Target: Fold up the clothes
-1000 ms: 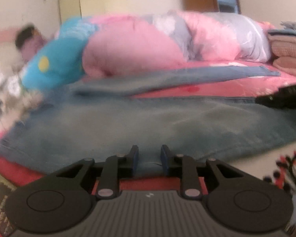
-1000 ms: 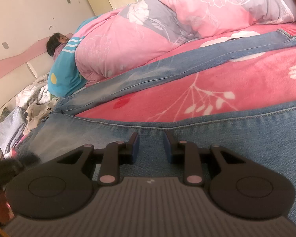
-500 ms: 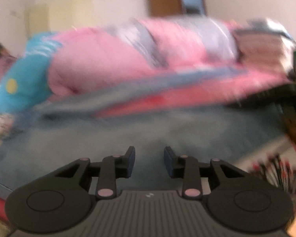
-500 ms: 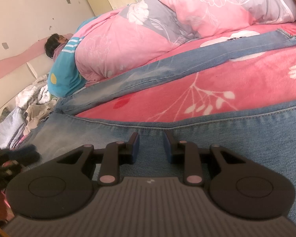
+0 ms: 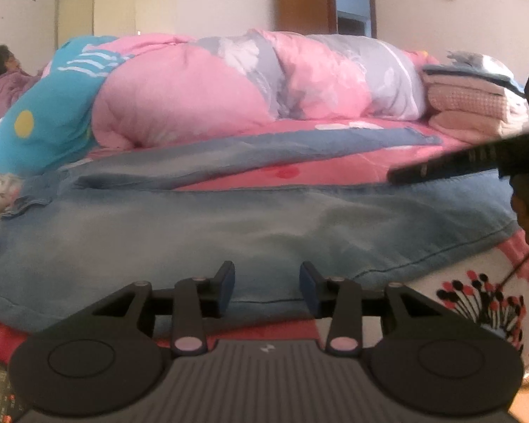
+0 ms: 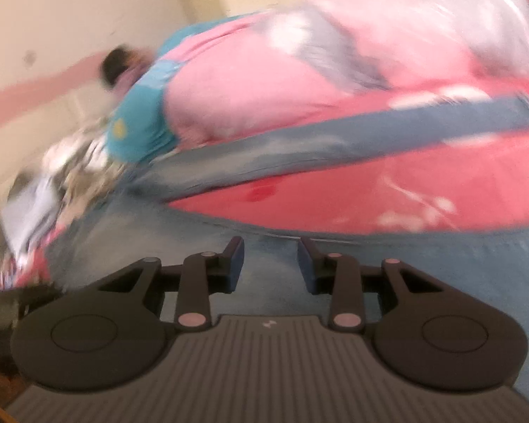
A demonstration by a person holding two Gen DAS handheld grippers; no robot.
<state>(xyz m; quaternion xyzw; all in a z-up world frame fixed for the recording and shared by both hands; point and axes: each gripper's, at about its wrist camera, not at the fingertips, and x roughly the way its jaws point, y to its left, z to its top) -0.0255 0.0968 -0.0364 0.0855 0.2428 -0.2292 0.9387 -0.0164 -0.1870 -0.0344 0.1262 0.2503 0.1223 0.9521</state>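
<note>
Looking along the left gripper (image 5: pixel 266 282), whose jaws stand spread and empty just short of the near hem, the faded blue denim jeans (image 5: pixel 229 225) lie flat across the pink floral bed (image 5: pixel 335 176), one leg angling toward 1 o'clock, likely laid out for a fold. From the blurred right view, the right gripper (image 6: pixel 269 262) hovers likewise spread over the denim, with the second leg running toward 2 o'clock beneath the rolled pink and grey quilt (image 6: pixel 299 81).

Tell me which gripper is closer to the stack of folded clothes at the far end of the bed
Right. In the left wrist view the right gripper reaches over the jeans just below the folded stack; the left gripper sits at the jeans' near edge.
</note>
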